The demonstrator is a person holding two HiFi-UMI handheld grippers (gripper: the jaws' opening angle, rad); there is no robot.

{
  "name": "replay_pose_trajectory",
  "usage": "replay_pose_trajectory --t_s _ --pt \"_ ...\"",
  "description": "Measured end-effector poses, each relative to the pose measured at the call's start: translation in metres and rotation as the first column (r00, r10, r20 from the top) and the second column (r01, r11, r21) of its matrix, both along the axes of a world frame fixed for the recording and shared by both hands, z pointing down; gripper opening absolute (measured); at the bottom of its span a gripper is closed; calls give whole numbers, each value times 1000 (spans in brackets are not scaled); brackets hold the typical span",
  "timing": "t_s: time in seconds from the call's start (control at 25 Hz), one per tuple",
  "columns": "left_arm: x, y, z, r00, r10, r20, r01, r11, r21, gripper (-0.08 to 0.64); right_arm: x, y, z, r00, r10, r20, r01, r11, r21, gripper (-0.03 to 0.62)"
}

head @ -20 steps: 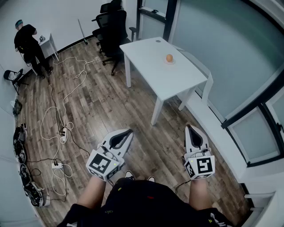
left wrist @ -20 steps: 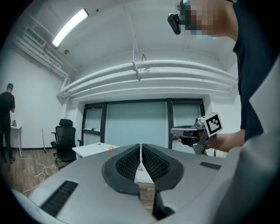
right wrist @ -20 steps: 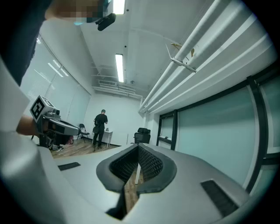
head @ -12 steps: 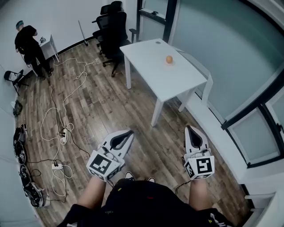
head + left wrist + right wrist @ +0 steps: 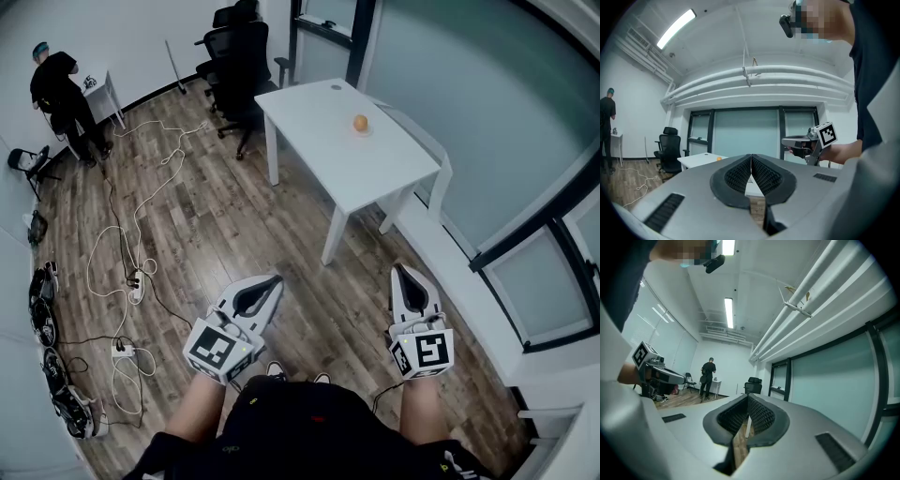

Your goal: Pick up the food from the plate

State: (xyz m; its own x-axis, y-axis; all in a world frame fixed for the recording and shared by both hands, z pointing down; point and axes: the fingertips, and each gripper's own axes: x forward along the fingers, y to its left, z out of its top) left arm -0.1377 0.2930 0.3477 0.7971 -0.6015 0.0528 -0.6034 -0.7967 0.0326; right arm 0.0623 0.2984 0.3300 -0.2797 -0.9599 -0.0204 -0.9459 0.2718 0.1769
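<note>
head view shows nothing has moved: left gripper (image 5: pixel 270 280) and right gripper (image 5: pixel 402 272) stay at the waist, jaws pressed together, empty. the orange food (image 5: pixel 361 123) sits on its plate (image 5: pixel 362 131) on the white surface (image 5: pixel 314 141), well apart; the approach seems not yet begun.

- Office-type room, bare, looks like a test space.
- White table (image 5: pixel 347 155), black swivel chairs (image 5: pixel 239 56), person (image 5: pixel 56 89) at a small desk (image 5: pixel 101 89).
- Glazed partition walls (image 5: pixel 469 84), ceiling strip light (image 5: pixel 675 29).
- Wood-look floor (image 5: pixel 225 216) strewn with cables (image 5: pixel 137 217).
</note>
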Motion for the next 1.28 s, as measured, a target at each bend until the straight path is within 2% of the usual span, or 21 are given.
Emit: replay_pose_trajectory --t_s 0.24,0.44,0.76,1.08,1.28 --pt "-32 -12 4 1000 -2 5 2 1000 -6 25 -30 -12 6 1000 16 -4 -16 1000 -19 25" --pt "-66 -18 10 1000 8 -30 -8 1000 -13 25 -68 -17 9 999 14 -32 -15 1000 -24 25" --pt "-93 -31 21 998 25 -55 -26 999 -19 25 -106 -39 19 998 -17 -60 14 999 -50 25" --pt "-93 -65 26 999 12 -30 -12 1000 -8 25 -104 -81 30 999 -37 -36 35 998 -59 25" --pt "-82 -99 22 999 -38 1 38 999 -27 25 -93 -116 30 998 -61 -26 60 997 -50 25"
